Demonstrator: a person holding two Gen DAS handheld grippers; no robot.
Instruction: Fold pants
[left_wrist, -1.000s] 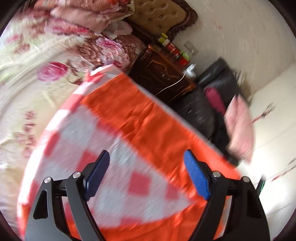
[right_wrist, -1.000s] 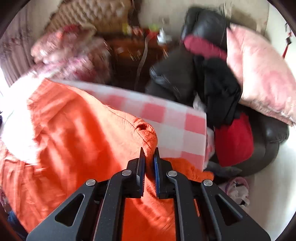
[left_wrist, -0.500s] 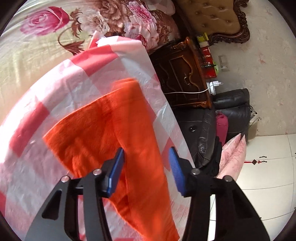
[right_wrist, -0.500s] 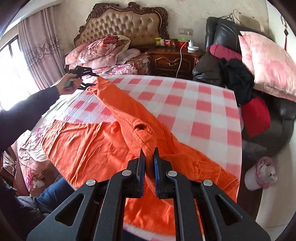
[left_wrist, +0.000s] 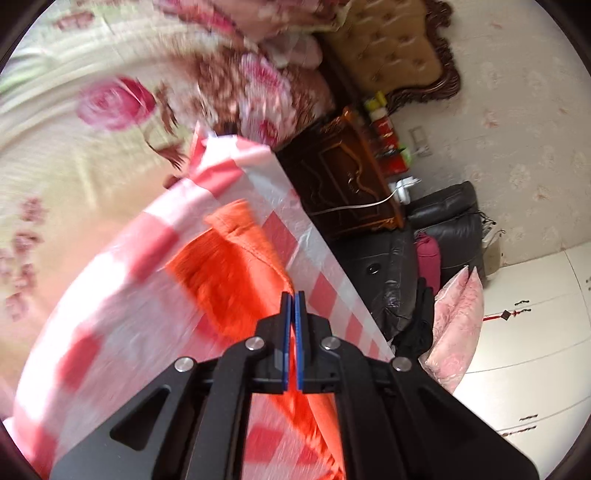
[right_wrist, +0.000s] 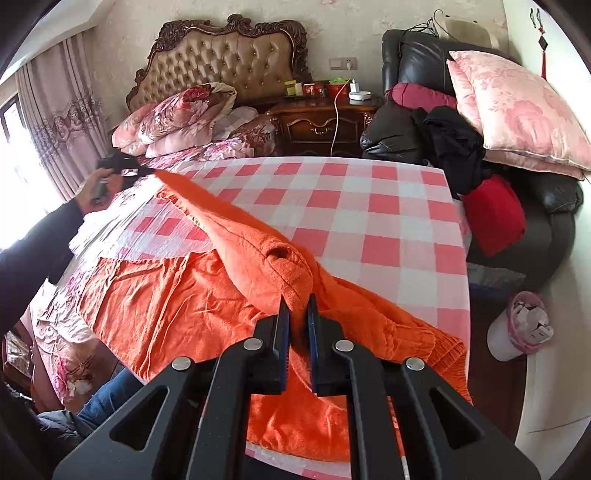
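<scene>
pants (right_wrist: 192, 306) orange, hem cut off, left tongs (left_wrist: 293, 295) just closed on edge, right tongs (right_wrist: 297, 301) pinching waistband

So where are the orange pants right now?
The orange fabric pants lie on the red-and-white checked tablecloth, nearer its front and left edges in the right wrist view. One edge is stretched taut between the right gripper and left gripper.

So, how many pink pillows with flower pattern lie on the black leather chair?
2, stacked on the chair at right: the top pillow leans on the backrest, the lower pillow shows only its edge beneath. Others may be hidden.
</scene>
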